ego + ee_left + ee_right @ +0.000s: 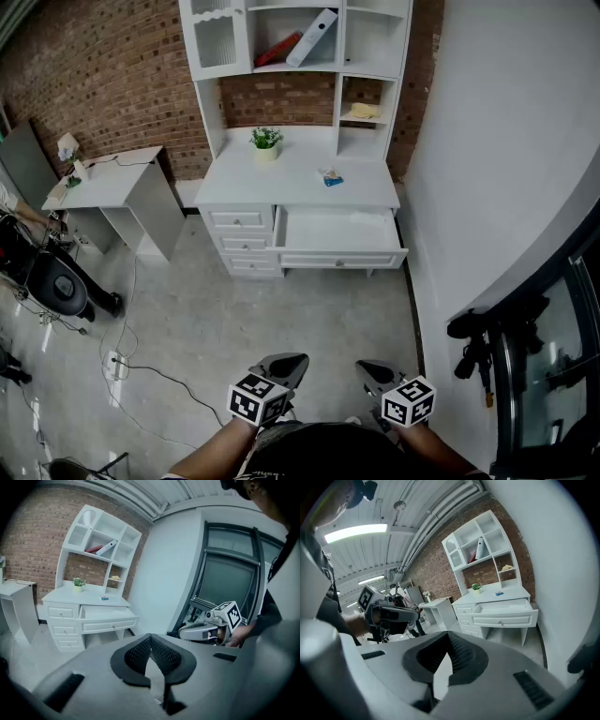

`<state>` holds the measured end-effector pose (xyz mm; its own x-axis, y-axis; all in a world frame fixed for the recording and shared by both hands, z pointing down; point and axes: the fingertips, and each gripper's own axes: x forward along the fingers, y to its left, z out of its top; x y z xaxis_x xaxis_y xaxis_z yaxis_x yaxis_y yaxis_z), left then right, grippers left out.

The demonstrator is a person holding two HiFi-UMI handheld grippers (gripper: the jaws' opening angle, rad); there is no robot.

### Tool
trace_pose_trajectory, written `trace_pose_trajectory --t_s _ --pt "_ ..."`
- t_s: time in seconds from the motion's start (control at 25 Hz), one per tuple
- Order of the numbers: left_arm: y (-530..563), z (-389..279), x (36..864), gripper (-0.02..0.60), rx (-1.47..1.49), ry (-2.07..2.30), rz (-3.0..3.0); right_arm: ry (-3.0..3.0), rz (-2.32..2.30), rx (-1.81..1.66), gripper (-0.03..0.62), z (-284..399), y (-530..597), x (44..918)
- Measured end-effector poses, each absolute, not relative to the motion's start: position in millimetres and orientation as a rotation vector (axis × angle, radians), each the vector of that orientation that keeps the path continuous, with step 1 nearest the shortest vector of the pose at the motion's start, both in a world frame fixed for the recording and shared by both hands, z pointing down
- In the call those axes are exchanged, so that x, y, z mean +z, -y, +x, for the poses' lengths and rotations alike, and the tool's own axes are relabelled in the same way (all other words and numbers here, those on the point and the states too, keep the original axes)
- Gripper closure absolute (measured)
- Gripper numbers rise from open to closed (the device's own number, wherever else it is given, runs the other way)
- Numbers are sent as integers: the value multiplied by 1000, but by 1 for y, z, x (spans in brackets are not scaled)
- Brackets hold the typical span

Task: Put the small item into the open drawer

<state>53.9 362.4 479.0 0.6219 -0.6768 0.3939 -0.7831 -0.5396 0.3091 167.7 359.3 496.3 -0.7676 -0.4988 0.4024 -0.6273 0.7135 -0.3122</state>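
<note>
The small blue item (330, 178) lies on the top of the white desk (281, 183), toward its right side; it also shows as a small blue item (104, 598) in the left gripper view and a blue speck of an item (499, 593) in the right one. Just below it the open drawer (337, 232) is pulled out and looks empty. Both grippers are far from the desk, at the bottom of the head view. My left gripper (292, 360) and right gripper (367, 368) are shut, with nothing between the jaws.
A potted plant (266, 141) stands on the desk's back left, books (305, 42) in the hutch above. A small white side table (112, 186) and black equipment (56, 281) are at the left, cables (141, 370) cross the floor, and a white wall (497, 159) and dark window frame (534, 356) bound the right.
</note>
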Motion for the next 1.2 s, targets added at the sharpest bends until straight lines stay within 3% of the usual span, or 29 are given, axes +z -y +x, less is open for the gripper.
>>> trace_pose_trajectory --t_s 0.88,1.2 --pt "-366 60 487 566 301 1100 2369 2641 851 578 589 158 -369 493" --pt "-359 20 493 566 312 1071 2387 2635 896 616 589 120 -364 497"
